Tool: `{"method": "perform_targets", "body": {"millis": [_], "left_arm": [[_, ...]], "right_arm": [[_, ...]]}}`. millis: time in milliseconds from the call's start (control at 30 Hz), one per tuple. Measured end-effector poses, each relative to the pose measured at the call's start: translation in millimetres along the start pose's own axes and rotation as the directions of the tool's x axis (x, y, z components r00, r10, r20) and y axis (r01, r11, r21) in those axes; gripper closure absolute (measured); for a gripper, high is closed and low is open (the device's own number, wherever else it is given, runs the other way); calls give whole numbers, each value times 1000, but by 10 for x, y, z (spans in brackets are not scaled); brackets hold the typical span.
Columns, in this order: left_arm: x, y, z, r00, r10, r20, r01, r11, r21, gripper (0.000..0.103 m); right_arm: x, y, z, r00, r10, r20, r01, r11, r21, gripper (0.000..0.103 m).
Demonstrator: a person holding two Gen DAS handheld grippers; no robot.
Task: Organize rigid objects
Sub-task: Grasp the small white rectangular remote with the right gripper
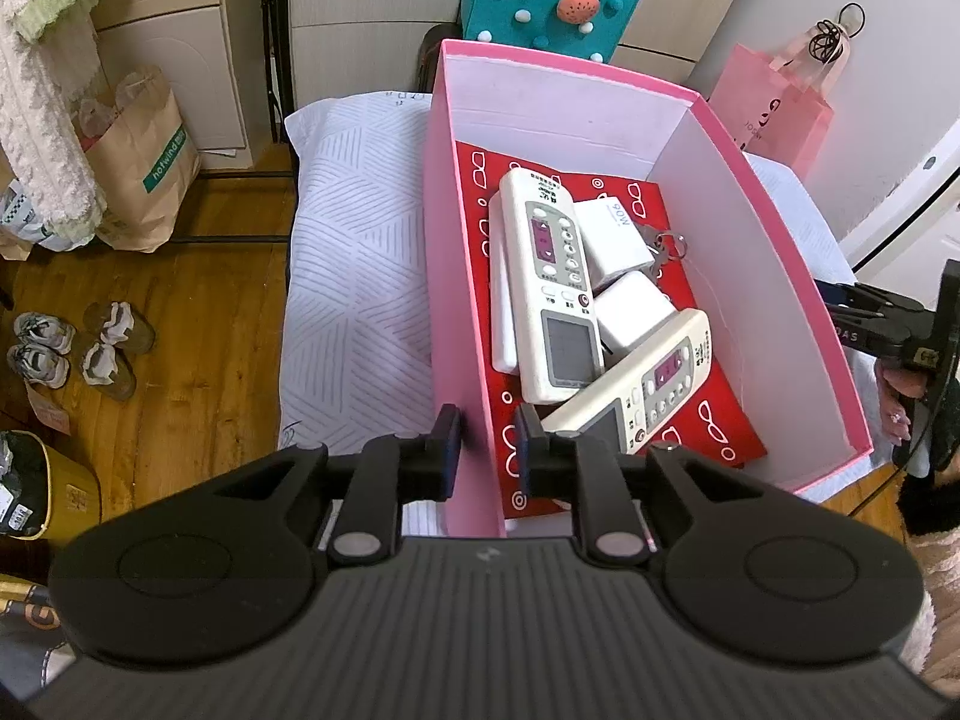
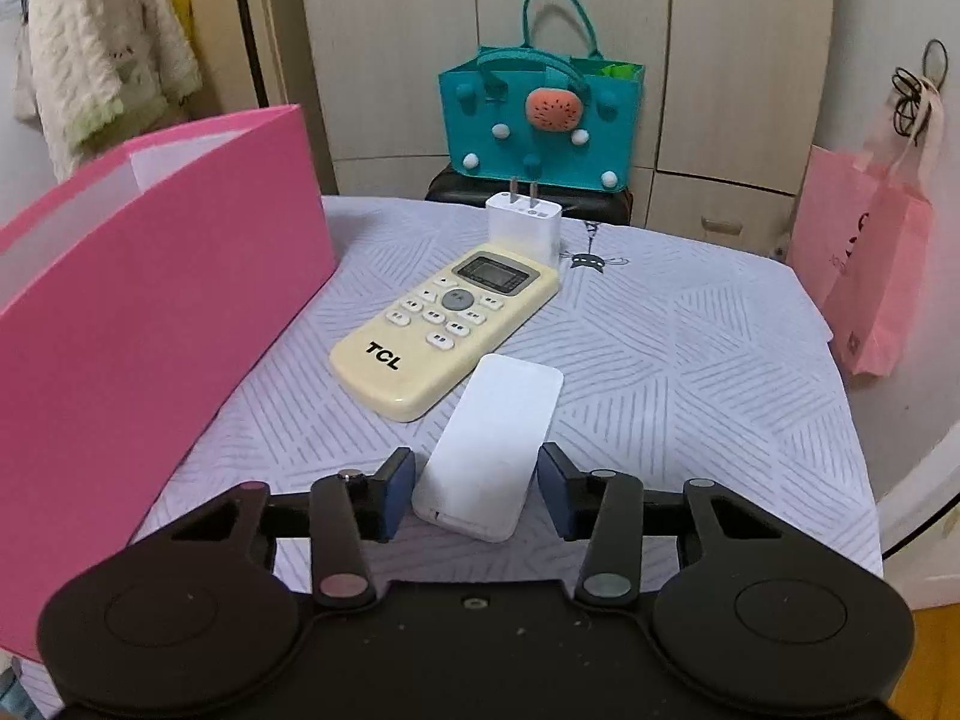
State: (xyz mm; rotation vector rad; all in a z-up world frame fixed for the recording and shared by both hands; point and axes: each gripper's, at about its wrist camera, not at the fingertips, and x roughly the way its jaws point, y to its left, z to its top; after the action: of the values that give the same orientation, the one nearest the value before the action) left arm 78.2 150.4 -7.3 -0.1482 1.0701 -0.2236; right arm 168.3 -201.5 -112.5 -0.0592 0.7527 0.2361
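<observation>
A pink box (image 1: 462, 312) stands on the bed; in the left wrist view it holds two white remotes (image 1: 552, 288) (image 1: 648, 384), two white chargers (image 1: 612, 240), keys (image 1: 663, 246) and a red booklet (image 1: 714, 420). My left gripper (image 1: 487, 450) straddles the box's near left wall, jaws close around it. In the right wrist view my right gripper (image 2: 477, 489) is open, its jaws either side of a white power bank (image 2: 489, 450) lying on the bed. A cream TCL remote (image 2: 444, 330) and a white plug charger (image 2: 525, 222) lie beyond it. The pink box (image 2: 156, 300) stands to the left.
A teal felt bag (image 2: 540, 120) stands behind the bed on a dark stool. A pink paper bag (image 2: 870, 276) hangs at the right. The patterned bed cover (image 2: 690, 372) ends near the right wall. Shoes (image 1: 78, 354) and a paper bag (image 1: 144, 162) are on the wooden floor.
</observation>
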Motion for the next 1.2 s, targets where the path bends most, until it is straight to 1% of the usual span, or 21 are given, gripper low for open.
{"method": "perform_targets", "body": {"millis": [100,200,267,333,433,533,600,667,700,767,800,833,867,967,1133,1167,1200], "left_arm": [[11,3,3,1000,1,4,-1,1000,-2,87],[28,0,-4,1000,11,5,-11,1000,-16,87],[35,-10,-2,1000,15,6,-15,1000,-10,87],[37,-19,-1,1000,20,5,-20,1000,-4,87],[34,-28,-6,1000,22,7,-22,1000,3,87],[38,-20,-14,1000,23,15,-23,1000,-4,87],[35,-24,-20,1000,23,20,-23,1000,-2,87],[32,-20,-27,1000,21,22,-21,1000,0,87],[28,-18,-33,1000,20,23,-20,1000,-1,87],[26,-21,-33,999,22,24,-22,1000,2,87],[25,-27,-36,999,27,27,-27,1000,7,88],[21,-35,-41,999,36,32,-37,999,16,90],[19,-43,-45,999,42,35,-43,999,24,90],[14,-55,-56,998,46,36,-48,998,41,90],[27,-32,-24,999,34,25,-35,999,41,90],[29,-27,-15,999,31,22,-31,999,39,90],[29,-18,-19,999,27,19,-28,999,37,90]], "right_arm": [[-91,-32,-46,999,26,22,-27,999,35,55],[-140,-13,-81,1000,28,13,-28,999,36,55],[-171,28,-107,1000,29,1,-29,999,19,55],[-164,91,-121,998,43,-36,-44,999,-24,55],[-158,167,-127,999,-11,-32,10,999,-46,54],[-143,167,-101,1000,-3,-22,3,1000,-11,53],[-89,153,-78,1000,-22,-18,22,1000,2,44],[-18,138,-67,999,-35,-10,36,999,7,38],[21,136,-56,999,-45,-4,45,999,6,33],[87,143,-45,997,-69,24,69,998,2,33],[87,161,-55,996,-74,42,75,997,-13,44],[70,169,-52,996,-69,58,69,998,-13,57],[36,168,-44,994,-79,72,79,997,11,57],[-148,200,-7,988,-65,143,67,998,-8,58],[-420,256,97,985,-28,172,27,1000,4,59],[-481,283,120,984,-11,178,11,1000,4,95],[-548,319,147,983,10,186,-10,1000,1,98]]}}
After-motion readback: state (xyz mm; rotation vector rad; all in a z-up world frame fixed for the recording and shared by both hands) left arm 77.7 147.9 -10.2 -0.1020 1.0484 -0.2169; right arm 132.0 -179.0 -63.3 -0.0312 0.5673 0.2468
